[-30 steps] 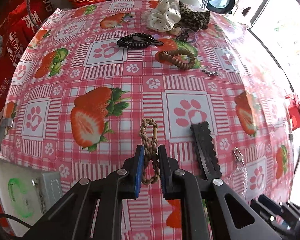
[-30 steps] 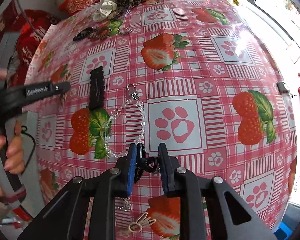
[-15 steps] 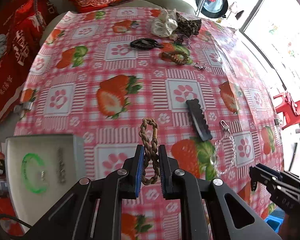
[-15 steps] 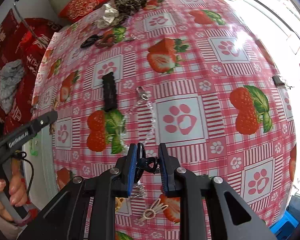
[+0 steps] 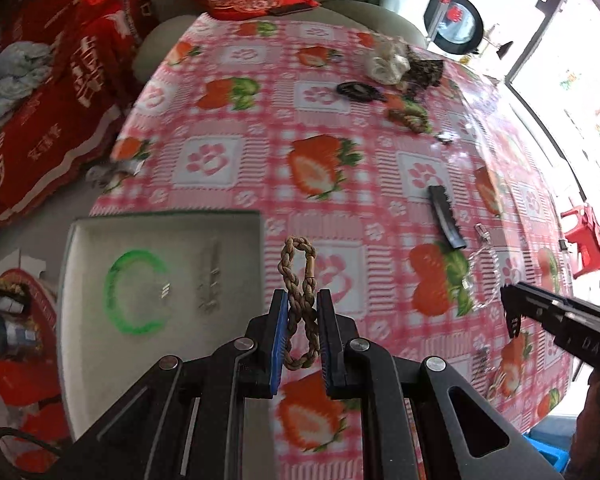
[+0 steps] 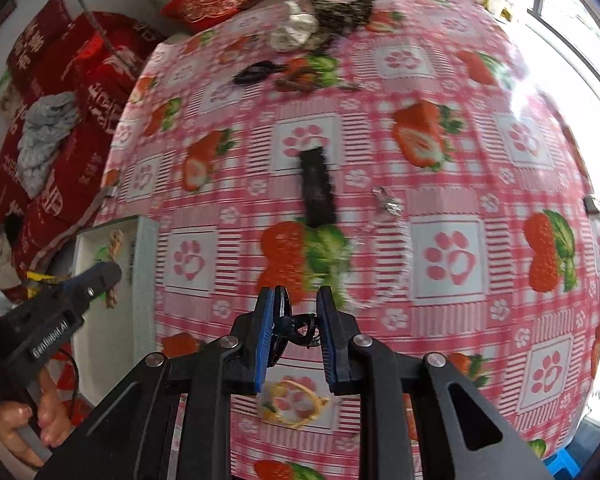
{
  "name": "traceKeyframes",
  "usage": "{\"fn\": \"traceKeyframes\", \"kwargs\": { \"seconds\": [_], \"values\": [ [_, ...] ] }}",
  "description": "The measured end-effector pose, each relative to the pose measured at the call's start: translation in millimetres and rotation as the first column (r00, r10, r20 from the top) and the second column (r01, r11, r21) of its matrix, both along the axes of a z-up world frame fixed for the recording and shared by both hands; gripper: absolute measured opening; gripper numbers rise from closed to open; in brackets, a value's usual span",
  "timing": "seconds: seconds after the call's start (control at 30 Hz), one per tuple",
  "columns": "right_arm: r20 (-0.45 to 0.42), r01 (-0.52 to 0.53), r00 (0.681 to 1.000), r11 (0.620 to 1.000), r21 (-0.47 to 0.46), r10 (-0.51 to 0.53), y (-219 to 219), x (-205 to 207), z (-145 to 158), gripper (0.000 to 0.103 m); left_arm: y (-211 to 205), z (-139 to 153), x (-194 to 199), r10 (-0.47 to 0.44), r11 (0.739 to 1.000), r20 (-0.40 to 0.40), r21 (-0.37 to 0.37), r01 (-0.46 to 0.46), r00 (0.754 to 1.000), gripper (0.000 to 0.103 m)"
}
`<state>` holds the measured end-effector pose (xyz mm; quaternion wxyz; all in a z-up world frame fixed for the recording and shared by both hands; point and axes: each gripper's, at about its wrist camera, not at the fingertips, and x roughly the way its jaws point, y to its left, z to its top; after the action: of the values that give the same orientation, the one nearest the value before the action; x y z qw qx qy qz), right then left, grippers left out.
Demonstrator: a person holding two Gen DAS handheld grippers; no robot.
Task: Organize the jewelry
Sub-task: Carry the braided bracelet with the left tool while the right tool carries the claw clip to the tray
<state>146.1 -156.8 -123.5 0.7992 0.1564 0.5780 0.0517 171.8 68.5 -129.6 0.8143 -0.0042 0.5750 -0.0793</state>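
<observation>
The left tool is closed on a brown braid, held up over the bench just right of the white tray. Only the left view shows inside the tray: one green ring. The right tool pinches a small dark clip. Only the right view shows one gold piece below it. Both views show one black comb.

Both wrist views look steeply down, high above table; share white tray.

Both grippers seemingly clamped, angled downward.
</observation>
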Motion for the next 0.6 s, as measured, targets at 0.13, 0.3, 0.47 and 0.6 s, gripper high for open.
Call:
{"fn": "traceKeyframes", "kwargs": {
  "seconds": [0.13,0.3,0.47,0.6],
  "values": [
    [0.008,-0.051,0.999,0.999,0.006,0.051,25.7,6.8,4.5,0.024,24.8,-2.9,-9.5,0.046,0.999,-0.01,0.01,-0.046,0.999,0.022],
    [0.022,-0.142,0.99,0.99,0.015,0.141,68.9,15.8,10.3,0.024,59.7,-7.9,-20.3,0.118,0.993,-0.023,0.019,-0.118,0.993,0.022],
    [0.031,-0.225,0.974,0.974,0.028,0.224,111.6,24.8,13.4,0.024,95.2,-16.1,-31.6,0.192,0.981,-0.038,0.034,-0.191,0.981,0.022],
    [0.034,-0.298,0.954,0.953,0.046,0.297,151.2,29.9,12.0,0.024,119.2,-27.3,-40.2,0.237,0.971,-0.053,0.053,-0.234,0.97,0.022]
  ]
}}
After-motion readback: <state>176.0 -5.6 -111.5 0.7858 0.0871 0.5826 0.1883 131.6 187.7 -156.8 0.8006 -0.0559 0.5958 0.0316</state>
